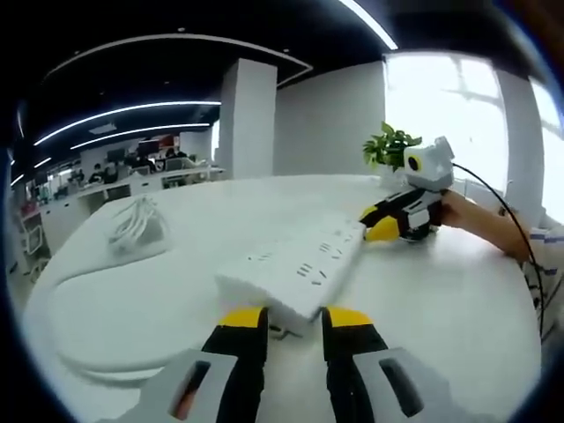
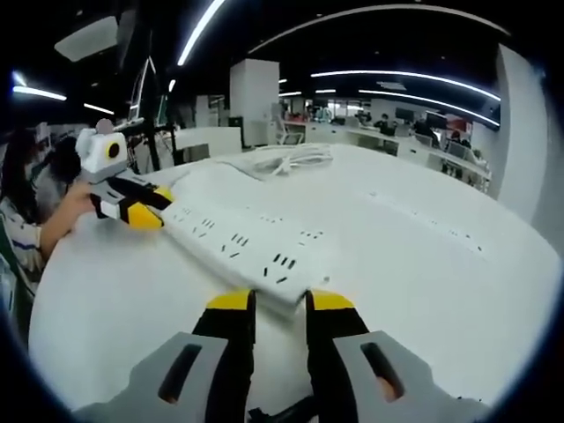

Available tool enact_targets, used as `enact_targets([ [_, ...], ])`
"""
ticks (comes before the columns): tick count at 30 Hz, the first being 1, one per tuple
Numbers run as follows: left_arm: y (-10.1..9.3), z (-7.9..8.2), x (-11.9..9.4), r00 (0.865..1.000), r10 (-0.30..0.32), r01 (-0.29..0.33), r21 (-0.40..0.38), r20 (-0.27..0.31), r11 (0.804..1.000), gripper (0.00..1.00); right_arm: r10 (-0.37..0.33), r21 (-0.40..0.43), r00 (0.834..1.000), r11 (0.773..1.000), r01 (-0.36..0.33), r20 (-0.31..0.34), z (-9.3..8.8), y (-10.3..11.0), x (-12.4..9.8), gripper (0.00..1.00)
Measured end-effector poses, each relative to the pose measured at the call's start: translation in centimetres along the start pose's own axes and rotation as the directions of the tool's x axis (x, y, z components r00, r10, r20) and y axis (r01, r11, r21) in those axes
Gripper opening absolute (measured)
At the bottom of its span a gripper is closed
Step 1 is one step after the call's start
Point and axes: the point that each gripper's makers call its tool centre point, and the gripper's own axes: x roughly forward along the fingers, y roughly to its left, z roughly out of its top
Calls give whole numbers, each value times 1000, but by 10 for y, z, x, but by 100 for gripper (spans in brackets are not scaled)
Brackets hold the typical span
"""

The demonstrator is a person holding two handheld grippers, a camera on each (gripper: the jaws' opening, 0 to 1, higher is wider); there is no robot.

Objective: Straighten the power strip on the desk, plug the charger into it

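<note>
- Desk [image 1: 458,300]: big, white, round-edged, set in an open office. Mostly bare.
- Strip [image 1: 300,269]: long white power strip lying flat near the desk's middle, sockets up. One hand-held gripper sits at each end of it.
- Cable bundle [image 1: 137,225]: white coiled cord, well apart from the strip toward the far edge of the desk. Probably the charger and its lead; too small to make out a plug.
- Plant [image 1: 390,145]: small green one at the far rim, behind the right hand-held gripper.
- Left hand-held gripper [image 1: 293,322]: jaws spread, flanking the near end of the strip. Tips at the strip's edge; whether they press on it I cannot tell.
- Right hand-held gripper [image 2: 278,304]: jaws likewise spread at the opposite end, tips at or just under the strip's corner. Grip not confirmed.
- A person's hand [image 1: 458,211] shows behind the right hand-held gripper in the left gripper view.
- Progress, as judged: early. Both tools are placed to line up the strip, so straightening looks under way, not finished. Charger untouched, no plug in any socket. Left to do: settle the strip, fetch the charger, seat it.
</note>
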Motion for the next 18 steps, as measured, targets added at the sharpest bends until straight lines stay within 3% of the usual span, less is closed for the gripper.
enact_targets([
  [18, -3, -4, -3, 1000, -6, 7, 42, -8, 999, 25, -29, 18, 1000, 999, 29, 10, -5, 11, -12, 20],
])
